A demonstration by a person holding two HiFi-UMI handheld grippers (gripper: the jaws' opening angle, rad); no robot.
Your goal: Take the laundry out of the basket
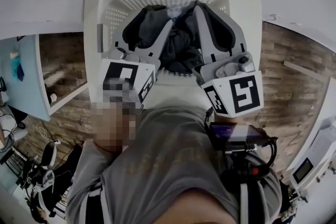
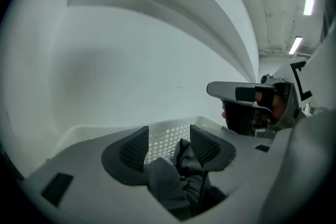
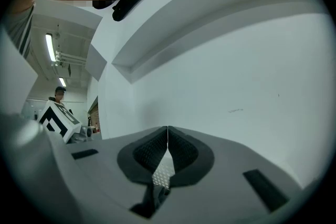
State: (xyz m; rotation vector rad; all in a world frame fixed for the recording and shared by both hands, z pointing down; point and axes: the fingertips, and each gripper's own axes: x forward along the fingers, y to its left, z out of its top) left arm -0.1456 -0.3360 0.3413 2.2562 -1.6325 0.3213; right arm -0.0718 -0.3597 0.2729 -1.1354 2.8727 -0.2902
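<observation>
Head view with both gripper views. The white perforated laundry basket (image 1: 93, 13) stands against a pale wall (image 2: 131, 60). The laundry (image 1: 181, 47), a heap of dark grey garments, lies inside the basket, below its rim.

The left gripper (image 2: 168, 147) is over the basket's interior and tilted downward, its jaws released and standing apart. A raised fold of the dark cloth sits just under and between the pads, which do not press on it. The right gripper (image 3: 167, 144) is beside the left one above the basket, its jaws clenched tip to tip on nothing. The basket's perforated wall shows through the gap beneath the tips.

Step in hand, as judged: the left gripper's approach for a grasp. To do it well:
- Sink the open jaws until the fold lies deep between the pads, and only then close.
- Take a thick ridge of cloth, not a thin hem.
- Keep the pads off the basket's perforated wall.
- Lift straight up past the rim, since tangled garments may drag others along.
- Open the right gripper's jaws before it assists.
</observation>
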